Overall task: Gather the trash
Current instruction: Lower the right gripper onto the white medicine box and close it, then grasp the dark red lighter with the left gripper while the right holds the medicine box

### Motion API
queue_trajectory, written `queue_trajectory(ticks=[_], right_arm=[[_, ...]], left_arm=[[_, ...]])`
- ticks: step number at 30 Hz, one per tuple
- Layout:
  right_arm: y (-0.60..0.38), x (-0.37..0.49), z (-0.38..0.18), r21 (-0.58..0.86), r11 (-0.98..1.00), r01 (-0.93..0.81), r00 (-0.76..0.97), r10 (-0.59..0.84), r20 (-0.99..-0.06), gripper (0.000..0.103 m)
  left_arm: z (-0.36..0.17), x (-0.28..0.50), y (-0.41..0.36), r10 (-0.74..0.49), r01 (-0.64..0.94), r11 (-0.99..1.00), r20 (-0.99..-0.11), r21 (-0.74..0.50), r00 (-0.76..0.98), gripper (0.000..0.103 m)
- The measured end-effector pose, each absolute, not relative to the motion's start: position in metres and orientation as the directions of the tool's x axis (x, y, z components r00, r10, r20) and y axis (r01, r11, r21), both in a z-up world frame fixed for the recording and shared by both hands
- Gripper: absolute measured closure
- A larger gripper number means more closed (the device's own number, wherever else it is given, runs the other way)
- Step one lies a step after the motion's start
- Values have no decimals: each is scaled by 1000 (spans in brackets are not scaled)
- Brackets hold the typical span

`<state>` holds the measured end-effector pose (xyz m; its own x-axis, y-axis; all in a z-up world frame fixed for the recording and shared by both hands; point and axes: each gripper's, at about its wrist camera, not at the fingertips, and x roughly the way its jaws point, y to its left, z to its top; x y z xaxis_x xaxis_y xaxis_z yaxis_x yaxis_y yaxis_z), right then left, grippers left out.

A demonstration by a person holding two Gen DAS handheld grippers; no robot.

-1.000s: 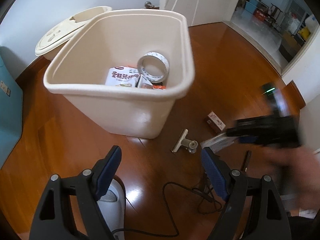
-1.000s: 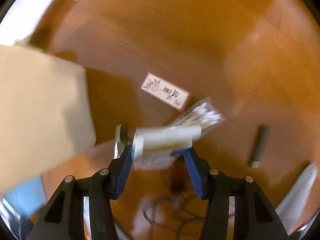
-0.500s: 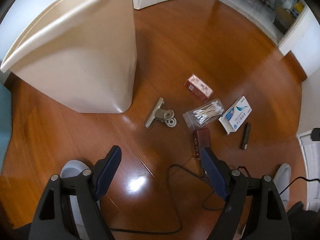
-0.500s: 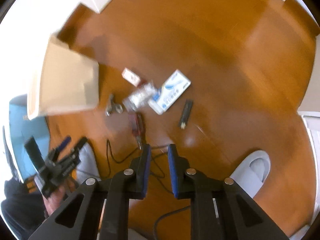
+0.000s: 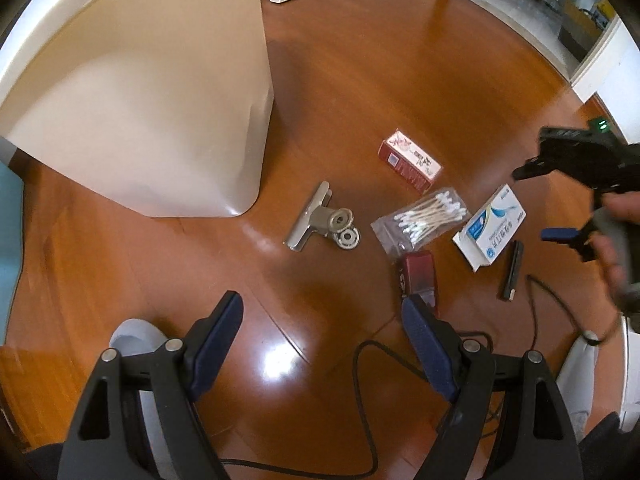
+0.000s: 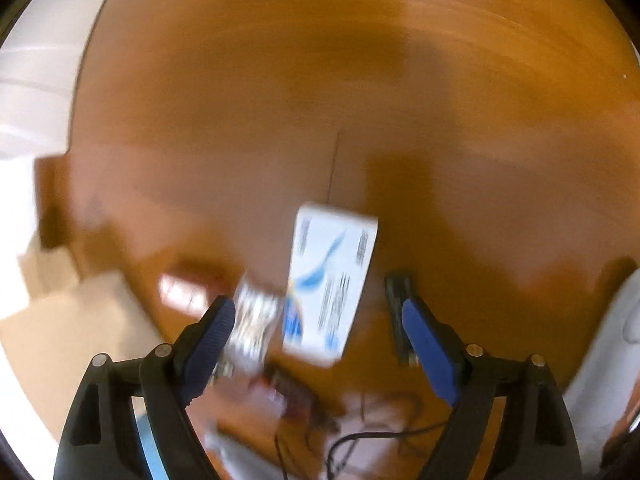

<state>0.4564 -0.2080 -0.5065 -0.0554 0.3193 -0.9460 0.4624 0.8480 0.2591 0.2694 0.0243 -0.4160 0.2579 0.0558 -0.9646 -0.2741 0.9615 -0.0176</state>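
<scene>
My left claw (image 5: 322,312) stands wide with nothing between its blue pads, and it points down at the wooden floor (image 5: 400,80). My right claw (image 6: 316,320) has just been opening and now stands wide too; its pads touch nothing. In its own blurred view the white and blue box (image 6: 332,280) lies on the floor under the gap between its fingers, apart from both pads.

The cream trash bin (image 5: 160,100) stands on the far left of the floor, and from here I see only its outer wall. The trash lies to the right of it. The metal clip (image 5: 320,222) is the nearest piece to the bin. Farther and to the right is the red and white carton (image 5: 410,160). Just near of this carton lies the clear bag of cotton swabs (image 5: 420,218), and the white and blue box is just right of the bag. A dark red small object (image 5: 416,276) lies near of the bag, close to my left claw's right finger (image 5: 424,344). A thin black stick (image 5: 512,270) lies beside the box on its near right side. A black cable (image 5: 360,380) runs over the floor near me.

In the left view I see a hand (image 5: 616,240) holding the right claw at the right edge, above the box.
</scene>
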Motion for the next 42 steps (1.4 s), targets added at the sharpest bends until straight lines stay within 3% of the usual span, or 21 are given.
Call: queue_trajectory(ticks=[7,10,11,13,17,22,27,32,33,34,38,39,42], right_arm=[[-180,468,-547,164,912,377,-120,223,-967,15],[-149,468,-548,51,971,233,-112,79,-991,19],[-140,467,-547,16,982,187,-106,37,-994,24],[-127,466,-543,-9,996,93,-69,-3,-998,45],[-127,467,-532,75,997,-26,-75,72,-995,48],[-163,478,-474,194,977,-88,5,195,-981,48],[-210,477,-432,279,958,-72,22,281,-959,48],[-232,466,-435,317,948,-21,26,317,-948,48],[-230,464,-439,320,947,-20,28,321,-947,48],[-231,463,-441,325,945,-17,32,326,-945,48],[-235,455,-443,350,937,-4,43,350,-936,48],[-233,455,-441,351,936,-14,49,351,-935,48],[-234,456,-434,355,934,-24,60,356,-932,48]], left_arm=[[-425,276,31,44,-288,957,-965,-34,258,21],[-429,276,34,51,-295,955,-967,-27,251,21],[-429,276,35,53,-298,954,-967,-25,251,21],[-430,277,38,62,-309,951,-966,-19,250,21],[-431,279,37,66,-302,953,-967,-11,245,21],[-436,291,17,53,-241,971,-972,-4,229,21],[-464,315,-19,30,-211,977,-987,-4,157,19],[-508,328,-33,-8,-268,963,-997,-26,70,19],[-516,329,-33,-14,-283,959,-999,-28,51,24],[-525,329,-31,-22,-301,953,-999,-31,33,36],[-537,329,-28,-17,-312,950,-1000,-22,20,56],[-536,329,-29,-25,-302,953,-999,-32,27,71],[-530,327,-24,-66,-311,947,-997,-75,38,73]])
